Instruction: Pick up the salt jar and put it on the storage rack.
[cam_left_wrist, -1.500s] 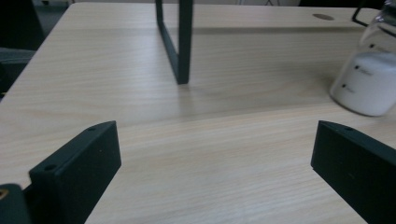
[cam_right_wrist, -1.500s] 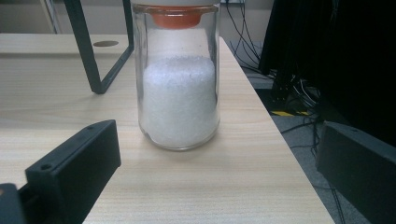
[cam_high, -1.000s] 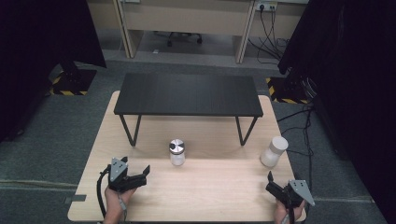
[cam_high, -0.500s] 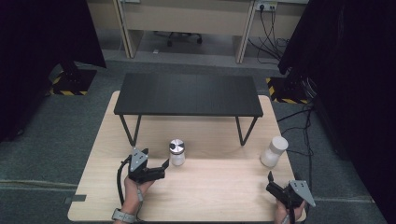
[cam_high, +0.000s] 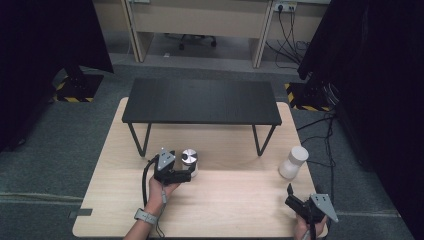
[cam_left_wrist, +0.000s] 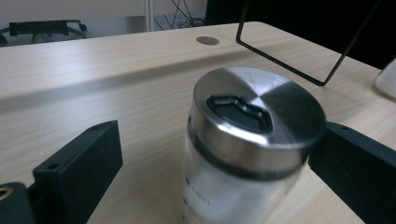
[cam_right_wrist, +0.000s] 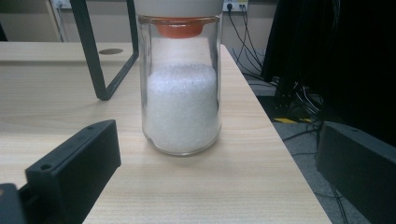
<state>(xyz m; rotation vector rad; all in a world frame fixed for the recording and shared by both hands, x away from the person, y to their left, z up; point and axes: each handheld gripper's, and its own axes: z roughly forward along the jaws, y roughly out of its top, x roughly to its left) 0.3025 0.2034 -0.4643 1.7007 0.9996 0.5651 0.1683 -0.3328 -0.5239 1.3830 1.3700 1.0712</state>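
My left gripper (cam_high: 186, 175) had its jaws spread wide around the steel-lidded jar (cam_high: 189, 161), one jaw touching the lid's right edge, the other apart from it. The jar stood upright on the wooden table (cam_high: 235, 200), just near of the black bench (cam_high: 200, 100). My right gripper (cam_high: 294, 200), jaws wide and empty, rested at the near right corner, facing the white-capped jar (cam_high: 293, 162).

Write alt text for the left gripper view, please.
A glass jar with a round metal lid stands between the open left tool's two black jaws, on a pale wooden table. A black wire leg rises behind it.
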